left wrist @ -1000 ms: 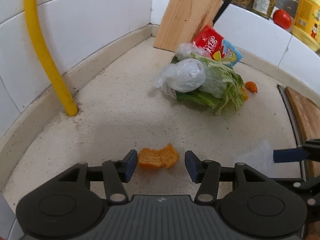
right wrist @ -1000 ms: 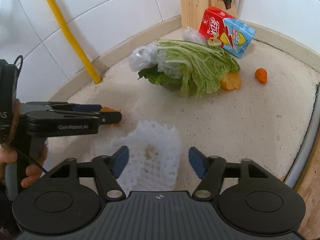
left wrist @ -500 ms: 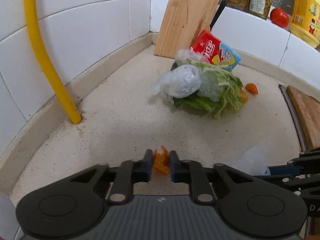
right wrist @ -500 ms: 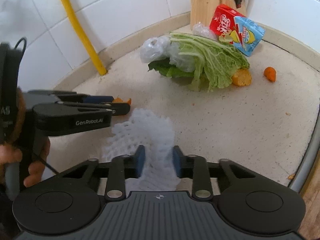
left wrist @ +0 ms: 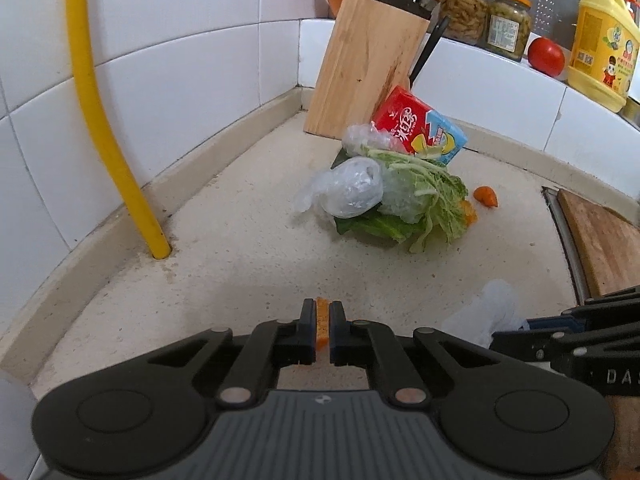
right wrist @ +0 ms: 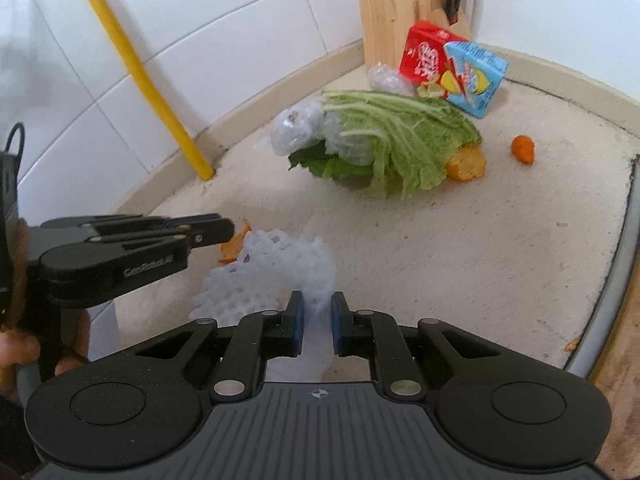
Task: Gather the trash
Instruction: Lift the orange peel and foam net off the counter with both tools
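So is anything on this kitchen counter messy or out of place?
Yes. Scraps litter the countertop: wilted cabbage leaves, crumpled plastic wrap and a drink carton tipped over by the knife block, plus a stray orange peel piece.

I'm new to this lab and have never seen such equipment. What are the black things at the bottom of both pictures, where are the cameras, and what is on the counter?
No robot here: a person holds a two-finger gripper in each hand, and a fisheye camera on each looks forward along its fingers. One picture is from the left gripper, which has an orange peel scrap pinched in its jaws. The other is from the right gripper; its jaws are closing on a white foam fruit net. Farther back on the speckled counter lie cabbage leaves, crumpled plastic wrap, a red and blue drink carton and small orange scraps, beside a wooden knife block.
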`<state>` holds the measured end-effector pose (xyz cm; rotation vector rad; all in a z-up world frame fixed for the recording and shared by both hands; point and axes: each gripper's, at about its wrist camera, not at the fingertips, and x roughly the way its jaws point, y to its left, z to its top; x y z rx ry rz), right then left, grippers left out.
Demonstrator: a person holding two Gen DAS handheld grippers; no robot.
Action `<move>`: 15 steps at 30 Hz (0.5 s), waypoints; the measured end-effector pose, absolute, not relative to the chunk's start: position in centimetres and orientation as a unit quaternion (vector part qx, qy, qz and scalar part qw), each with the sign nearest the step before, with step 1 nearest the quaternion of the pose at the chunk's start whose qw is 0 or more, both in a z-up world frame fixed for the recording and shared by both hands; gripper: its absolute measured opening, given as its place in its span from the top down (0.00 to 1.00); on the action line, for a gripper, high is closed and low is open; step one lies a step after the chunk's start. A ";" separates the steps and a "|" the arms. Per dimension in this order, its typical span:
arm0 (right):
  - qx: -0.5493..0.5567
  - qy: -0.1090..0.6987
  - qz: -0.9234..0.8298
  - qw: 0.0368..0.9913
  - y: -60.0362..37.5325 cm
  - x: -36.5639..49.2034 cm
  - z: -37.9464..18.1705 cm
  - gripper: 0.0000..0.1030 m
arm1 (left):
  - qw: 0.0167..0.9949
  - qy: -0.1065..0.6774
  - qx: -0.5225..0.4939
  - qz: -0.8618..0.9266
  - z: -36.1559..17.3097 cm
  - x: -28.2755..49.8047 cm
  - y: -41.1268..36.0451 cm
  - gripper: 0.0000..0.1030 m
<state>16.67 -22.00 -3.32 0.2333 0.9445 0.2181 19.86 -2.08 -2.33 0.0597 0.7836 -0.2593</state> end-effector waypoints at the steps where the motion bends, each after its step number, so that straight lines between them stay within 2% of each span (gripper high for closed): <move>1: 0.114 0.452 0.102 0.879 -22.1 16.6 -3.2 0.83 | 0.916 0.380 0.028 -0.125 -2.2 19.7 -2.0 0.98; 15: 0.114 0.445 0.084 0.884 -22.5 16.1 -3.0 0.82 | 0.921 0.374 0.013 -0.110 -1.8 17.8 -0.7 0.98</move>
